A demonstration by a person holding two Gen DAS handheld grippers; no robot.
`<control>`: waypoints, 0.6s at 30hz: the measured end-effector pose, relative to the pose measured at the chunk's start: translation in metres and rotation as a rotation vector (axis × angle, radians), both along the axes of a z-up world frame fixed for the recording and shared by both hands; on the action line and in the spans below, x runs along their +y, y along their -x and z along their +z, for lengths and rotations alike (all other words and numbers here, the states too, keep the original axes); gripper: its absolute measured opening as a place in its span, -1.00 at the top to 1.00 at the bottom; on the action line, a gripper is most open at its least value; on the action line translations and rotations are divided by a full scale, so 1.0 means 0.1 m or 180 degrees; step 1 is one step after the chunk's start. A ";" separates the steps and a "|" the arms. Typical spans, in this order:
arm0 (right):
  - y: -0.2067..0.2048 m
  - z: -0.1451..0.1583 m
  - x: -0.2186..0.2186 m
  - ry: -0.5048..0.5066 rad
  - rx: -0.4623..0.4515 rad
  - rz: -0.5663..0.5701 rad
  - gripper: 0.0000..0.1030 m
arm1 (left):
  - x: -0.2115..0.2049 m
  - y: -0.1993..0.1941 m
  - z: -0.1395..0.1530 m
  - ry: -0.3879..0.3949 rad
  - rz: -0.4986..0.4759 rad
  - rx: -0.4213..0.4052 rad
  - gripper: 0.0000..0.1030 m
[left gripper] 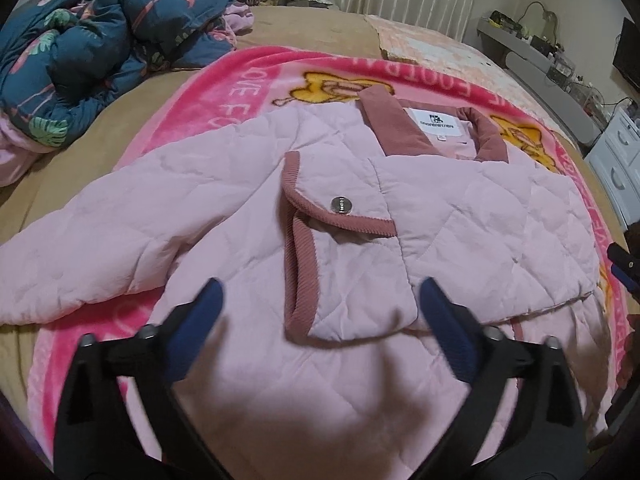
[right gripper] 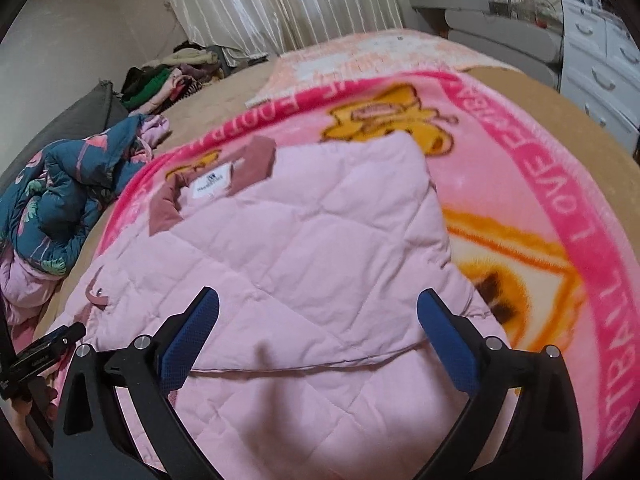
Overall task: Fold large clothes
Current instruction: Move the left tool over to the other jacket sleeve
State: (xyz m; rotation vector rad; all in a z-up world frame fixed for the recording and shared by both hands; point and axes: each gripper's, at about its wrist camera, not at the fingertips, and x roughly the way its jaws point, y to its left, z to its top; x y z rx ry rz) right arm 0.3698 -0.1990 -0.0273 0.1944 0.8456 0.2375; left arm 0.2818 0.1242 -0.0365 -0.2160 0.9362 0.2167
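A pale pink quilted jacket (left gripper: 224, 200) with a dusty-rose collar (left gripper: 390, 124) lies on a bright pink blanket (left gripper: 224, 96) on the bed. Its right sleeve is folded across the chest, the rose-trimmed cuff (left gripper: 304, 248) with a metal snap (left gripper: 341, 205) on top. The left sleeve (left gripper: 80, 248) stretches out to the left. My left gripper (left gripper: 320, 300) is open and empty, just above the folded cuff. In the right wrist view the jacket (right gripper: 304, 248) fills the middle, collar (right gripper: 244, 164) at upper left. My right gripper (right gripper: 318, 308) is open and empty above the jacket's right side.
A rumpled blue floral duvet (left gripper: 80, 52) lies at the bed's far left. A pile of clothes (right gripper: 168, 76) sits by the curtains. A grey shelf (left gripper: 532, 56) and white drawers (right gripper: 600, 60) stand to the right of the bed. The other gripper shows at each view's edge (left gripper: 624, 268) (right gripper: 44, 348).
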 end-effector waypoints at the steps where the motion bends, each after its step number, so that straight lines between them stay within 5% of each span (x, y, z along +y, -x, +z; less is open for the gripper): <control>1: 0.01 0.03 0.01 0.0013 -0.0036 0.0012 -0.92 | 0.01 0.02 0.01 -0.0007 0.0020 -0.0007 -0.82; 18: 0.29 0.31 0.44 0.0029 -0.0295 0.0134 -0.92 | 0.62 0.55 0.28 -0.0066 0.0374 -0.0159 -0.82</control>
